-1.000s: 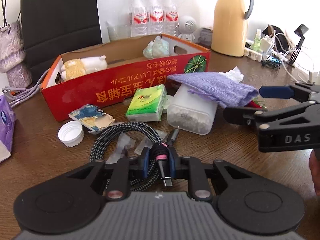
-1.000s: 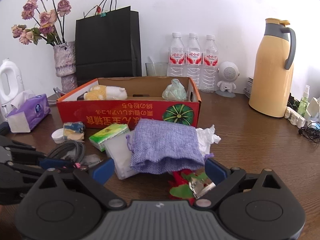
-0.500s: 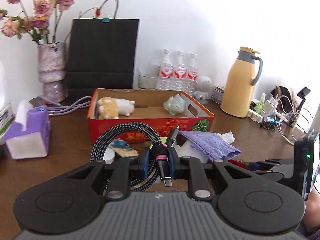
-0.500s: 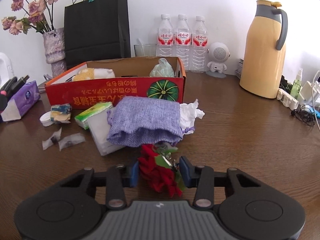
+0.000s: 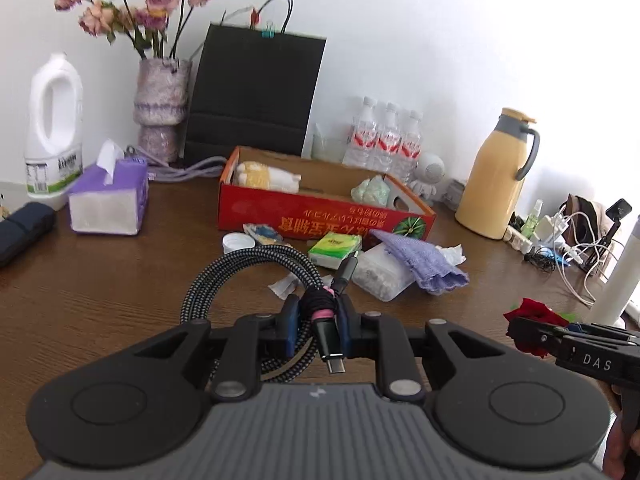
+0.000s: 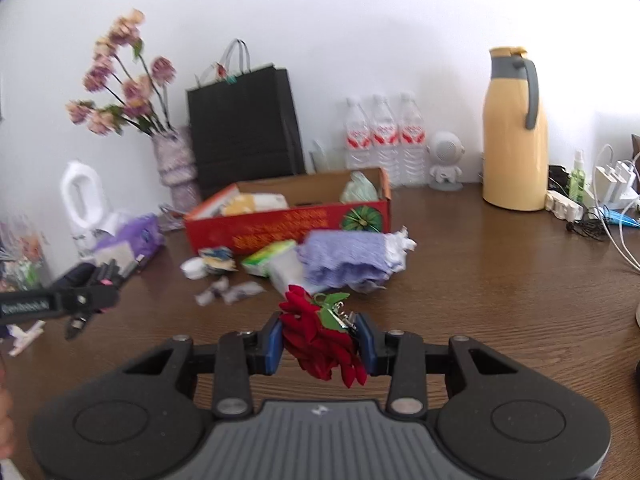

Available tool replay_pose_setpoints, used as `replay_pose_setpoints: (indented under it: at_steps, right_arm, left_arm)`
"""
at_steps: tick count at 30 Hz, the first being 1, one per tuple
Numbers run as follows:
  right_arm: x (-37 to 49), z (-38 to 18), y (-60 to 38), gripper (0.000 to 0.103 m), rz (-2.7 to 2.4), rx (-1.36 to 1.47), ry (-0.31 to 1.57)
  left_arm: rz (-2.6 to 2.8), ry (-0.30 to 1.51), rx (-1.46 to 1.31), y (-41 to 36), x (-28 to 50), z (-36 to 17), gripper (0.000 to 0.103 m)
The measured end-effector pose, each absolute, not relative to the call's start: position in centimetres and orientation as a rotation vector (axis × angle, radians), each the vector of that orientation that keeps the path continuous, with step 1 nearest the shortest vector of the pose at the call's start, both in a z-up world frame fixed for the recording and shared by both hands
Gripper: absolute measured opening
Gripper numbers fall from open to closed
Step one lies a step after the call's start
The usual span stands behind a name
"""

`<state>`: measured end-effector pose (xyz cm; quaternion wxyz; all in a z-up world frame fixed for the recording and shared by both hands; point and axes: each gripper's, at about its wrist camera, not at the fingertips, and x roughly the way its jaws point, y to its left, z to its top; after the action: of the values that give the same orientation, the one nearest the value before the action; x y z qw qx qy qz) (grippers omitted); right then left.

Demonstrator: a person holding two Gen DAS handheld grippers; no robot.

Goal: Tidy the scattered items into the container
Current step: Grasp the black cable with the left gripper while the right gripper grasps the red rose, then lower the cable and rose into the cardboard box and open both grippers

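Observation:
My left gripper [image 5: 318, 320] is shut on a coiled black braided cable [image 5: 248, 276] and holds it above the table. My right gripper [image 6: 320, 340] is shut on a red fabric rose [image 6: 316, 340] with green leaves and a metal clip, also lifted; the rose shows at the right of the left wrist view [image 5: 534, 314]. The red cardboard box [image 5: 320, 216] stands behind, holding a plush toy [image 5: 264, 174] and a green bag [image 5: 372, 190]. A purple pouch [image 5: 416, 260], a tissue pack [image 5: 334, 245], a plastic tub [image 5: 380, 276], a white cap [image 5: 238, 242] and wrappers lie before it.
A purple tissue box [image 5: 108, 200], a white jug [image 5: 52, 128], a flower vase [image 5: 162, 108], a black paper bag [image 5: 252, 88], water bottles [image 5: 384, 140] and a yellow thermos [image 5: 496, 176] line the back. Chargers and cables [image 5: 568, 240] crowd the right edge.
Both grippers have lifted and drawn back from the pile. The right gripper closed on the rose and raised it off the table. The left keeps the cable.

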<state>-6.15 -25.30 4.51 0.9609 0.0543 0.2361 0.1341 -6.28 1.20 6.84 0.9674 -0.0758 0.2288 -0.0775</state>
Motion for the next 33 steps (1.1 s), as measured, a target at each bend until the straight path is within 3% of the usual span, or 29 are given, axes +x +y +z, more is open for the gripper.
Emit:
replay_pose_setpoints:
  at_steps: [7, 17, 30, 31, 33]
  right_arm:
    - [-1.3, 7.8, -24.0, 0.036, 0.351, 0.111, 0.397]
    - [15.8, 14.3, -22.6, 0.037, 0.396, 0.062, 0.356]
    - [39.1, 10.6, -20.5, 0.037, 0.394, 0.067, 0.764]
    - [40.4, 9.8, -20.2, 0.037, 0.399, 0.077, 0.807]
    - [42.7, 8.0, -19.8, 0.037, 0.409, 0.101, 0.888]
  left_arm:
    - [-0.164, 0.404, -0.070, 0.2, -0.7, 9.9, 0.020]
    - [-0.246, 0.427, 0.068, -4.7, 19.0, 14.3, 0.021]
    - [-0.299, 0.728, 0.284, -8.7, 37.3, 5.4, 0.022]
    - [-0.303, 0.739, 0.288, -8.8, 38.0, 4.8, 0.025]
    - [-0.340, 0.751, 0.297, -9.1, 38.7, 4.0, 0.045]
